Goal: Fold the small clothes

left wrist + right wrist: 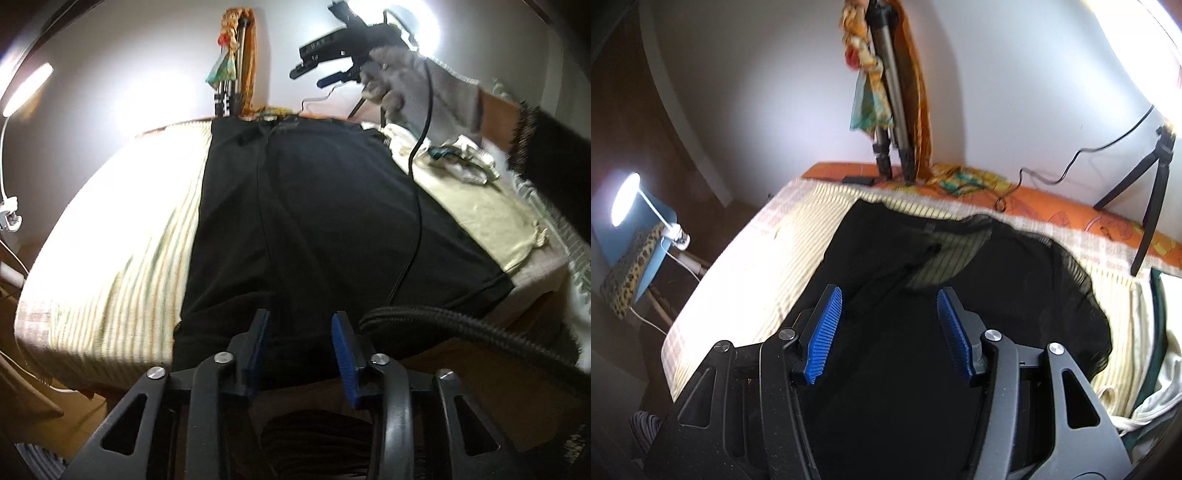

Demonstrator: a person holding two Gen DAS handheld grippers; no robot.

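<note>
1. left gripper (301, 334) sits low at the near edge of the table, pointing fwd along the black garment (314, 221); blue pads spread apart w/ nothing between them, tips hovering over the near hem
2. right gripper (890, 325) is also wide open, pads well apart, hanging above the black garment (997, 288) w/ no cloth pinched. In the left wrist view you can see it (314, 68) held up high over the far end of the table by a grey-gloved hand (402, 85), tilted, fingers pointing left
3. the garment lies mostly flat on a striped cream cloth (110, 258) covering the table, running lengthwise from near edge to far edge. From the right wrist view its far part looks bunched, w/ a gap where the striped cloth (757, 266) shows through
4. a thin black cable (415, 206) trails across the garment from the raised gripper, and a thick braided hose (461, 332) lies over the near right corner, so both are kinda in the way
5. right of the garment: a beige cloth (480, 214) and a pile of light clothes (461, 158)
6. far end: tripod (890, 99) w/ colourful fabric hung on it, a small black tripod (1152, 184) on an orange patterned cloth (1052, 210), desk lamp (626, 199) glowing off to the left
</note>
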